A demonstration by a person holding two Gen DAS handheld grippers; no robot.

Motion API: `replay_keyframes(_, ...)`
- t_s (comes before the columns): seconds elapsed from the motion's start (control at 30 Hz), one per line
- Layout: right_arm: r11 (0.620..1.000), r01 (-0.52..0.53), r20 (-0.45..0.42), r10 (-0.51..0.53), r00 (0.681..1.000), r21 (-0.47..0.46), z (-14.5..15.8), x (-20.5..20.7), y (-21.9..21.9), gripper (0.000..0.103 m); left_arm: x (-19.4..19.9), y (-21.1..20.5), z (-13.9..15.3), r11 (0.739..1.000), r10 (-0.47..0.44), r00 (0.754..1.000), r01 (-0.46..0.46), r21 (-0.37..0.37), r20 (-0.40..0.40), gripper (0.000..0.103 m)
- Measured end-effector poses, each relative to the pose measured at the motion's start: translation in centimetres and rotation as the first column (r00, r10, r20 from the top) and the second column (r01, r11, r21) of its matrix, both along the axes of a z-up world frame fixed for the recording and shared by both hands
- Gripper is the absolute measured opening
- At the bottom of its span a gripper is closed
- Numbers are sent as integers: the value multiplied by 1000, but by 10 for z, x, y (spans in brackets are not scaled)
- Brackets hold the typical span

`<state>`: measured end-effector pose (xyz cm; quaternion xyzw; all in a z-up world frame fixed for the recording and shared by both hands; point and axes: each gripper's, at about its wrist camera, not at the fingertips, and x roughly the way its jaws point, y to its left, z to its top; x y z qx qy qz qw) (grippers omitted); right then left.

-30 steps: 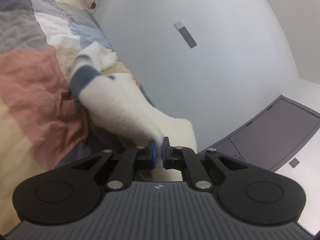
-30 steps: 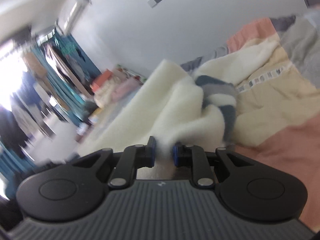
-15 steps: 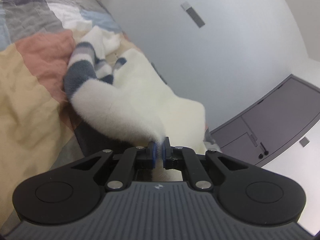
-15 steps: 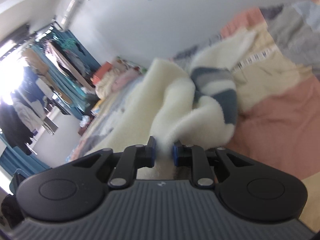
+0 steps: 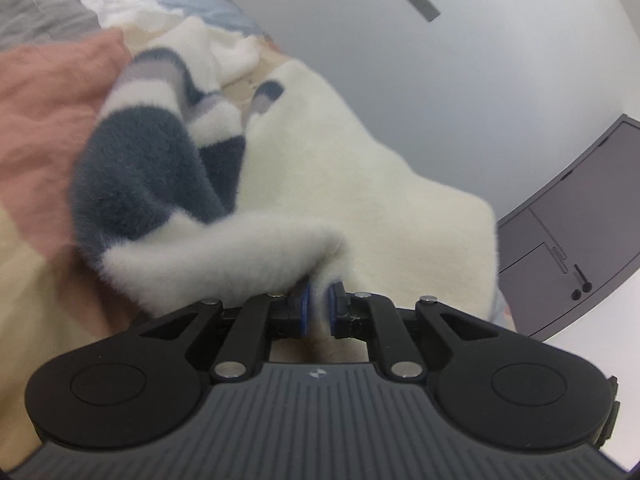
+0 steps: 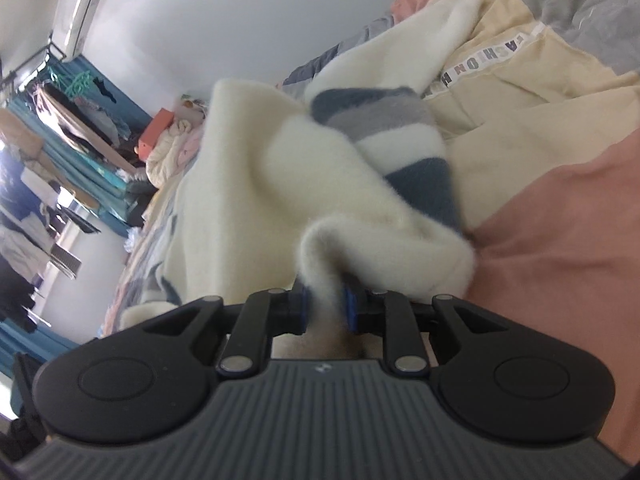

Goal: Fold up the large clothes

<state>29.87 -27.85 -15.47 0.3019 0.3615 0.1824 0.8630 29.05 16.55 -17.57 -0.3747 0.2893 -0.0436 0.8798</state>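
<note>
The fluffy cream sweater [image 5: 360,184], with its navy-and-grey striped sleeve [image 5: 148,160], lay bunched on the patchwork quilt [image 5: 44,92], closer to both cameras than a second before and sagging lower onto the quilt. The left gripper [image 5: 318,304] had begun easing apart, its pads still touching a cream fold, I think, though blur hid the contact. The right gripper [image 6: 326,304] stayed pinched on the sweater's edge. The fold looked ready for release.
</note>
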Motion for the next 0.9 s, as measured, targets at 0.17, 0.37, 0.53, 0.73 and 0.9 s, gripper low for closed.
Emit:
replay_keyframes(0.17,1000,0,14,0,1000,19,-4,2,2,20,19,-7,-10,998,-21,1000,22,52,-18,12)
replay_keyframes(0.37,1000,5,18,-5,1000,2,5,-7,7,28,7,-1,-7,999,-9,1000,9,-41,-7,37)
replay_keyframes(0.53,996,-43,45,46,998,-78,19,-24,20,63,-16,-12,14,999,-12,1000,13,-34,20,64)
replay_keyframes(0.73,992,-78,54,84,995,-99,27,-54,25,72,-54,-23,22,1000,-6,1000,6,-17,-26,70)
replay_keyframes(0.9,991,-72,32,76,997,-115,30,-75,21,72,-73,-33,22,999,-33,997,33,4,-73,70)
